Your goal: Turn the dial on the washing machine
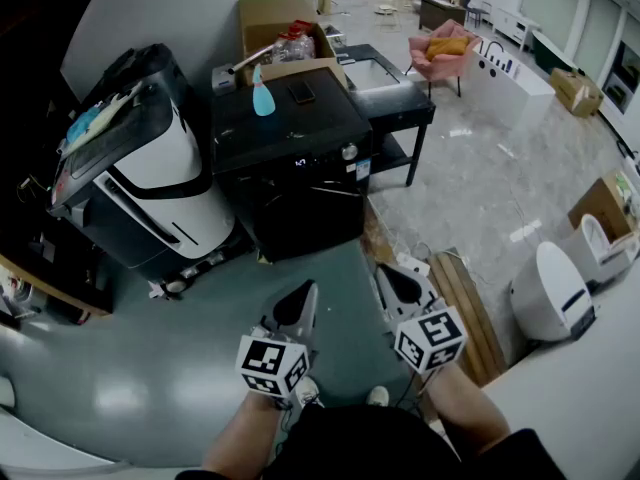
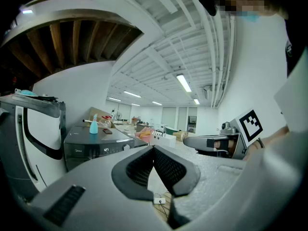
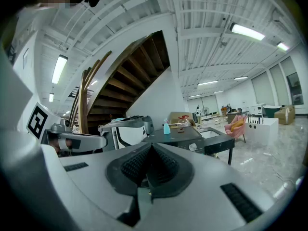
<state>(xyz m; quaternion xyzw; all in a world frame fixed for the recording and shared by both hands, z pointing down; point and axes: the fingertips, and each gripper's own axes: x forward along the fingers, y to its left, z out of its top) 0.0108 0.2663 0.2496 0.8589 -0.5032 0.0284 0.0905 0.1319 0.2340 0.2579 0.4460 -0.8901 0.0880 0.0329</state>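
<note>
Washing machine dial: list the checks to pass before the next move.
1. Dial visible at the right of the washing machine's front panel: ok.
2. Right gripper open for the dial: not ok, jaws shut, empty.
3. Left gripper holding nothing: ok, shut, empty.
4. Grippers at the dial: not ok, both well short of it.
5. Dial's setting readable: cannot tell.
6. Spray bottle upright on top, away from the dial: ok.

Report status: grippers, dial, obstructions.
Left gripper shut, empty; right gripper shut, empty. Both well short of washer. Dial on front panel, untouched. Only floor between; nothing blocking.
</note>
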